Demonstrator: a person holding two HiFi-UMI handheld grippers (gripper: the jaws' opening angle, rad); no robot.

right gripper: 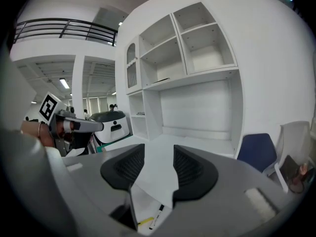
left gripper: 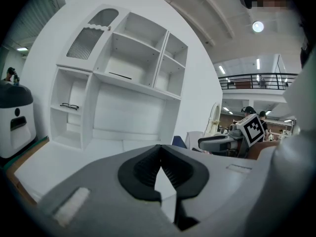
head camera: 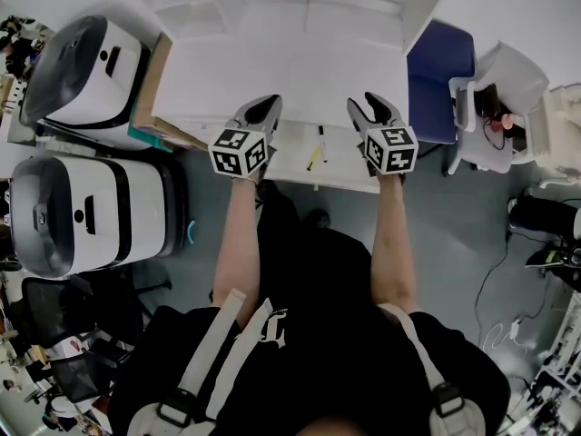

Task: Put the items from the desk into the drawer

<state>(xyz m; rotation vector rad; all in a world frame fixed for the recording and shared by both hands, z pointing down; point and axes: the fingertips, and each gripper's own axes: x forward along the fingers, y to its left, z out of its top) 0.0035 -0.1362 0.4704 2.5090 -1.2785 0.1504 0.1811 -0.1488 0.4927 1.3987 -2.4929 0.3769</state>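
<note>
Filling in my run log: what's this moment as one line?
left hand-held gripper: shut, empty | right hand-held gripper: open, empty | yellow pen, black pen: lying loose, untouched

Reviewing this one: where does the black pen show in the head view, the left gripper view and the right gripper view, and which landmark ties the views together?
Head view: the black pen lies just right of centre, beside a yellow pen.
Left gripper view: not in it.
Right gripper view: bottom centre, again beside the yellow pen.
Shared landmark: the white shelf unit, in all three views.
</note>
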